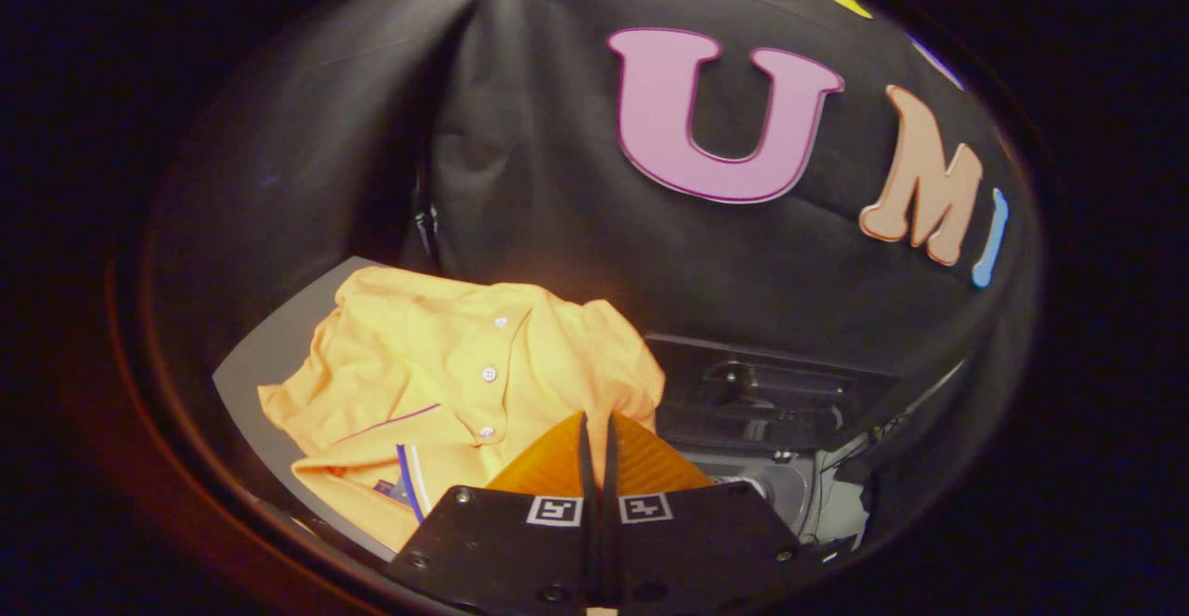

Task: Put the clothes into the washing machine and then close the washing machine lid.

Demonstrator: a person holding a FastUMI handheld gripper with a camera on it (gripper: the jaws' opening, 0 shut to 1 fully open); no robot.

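An orange polo shirt with white buttons and a blue stripe lies crumpled on a grey surface, left of and just ahead of my fingers. My gripper is shut, its two fingers pressed together with nothing between them, hovering at the shirt's right edge. To the right, beyond the fingers, the washing machine stands with its dark lid raised and its pale rim showing below.
The black cloth wall hangs close behind the shirt and the machine. Thin cables run along the machine's right side. The grey surface's left edge drops into darkness.
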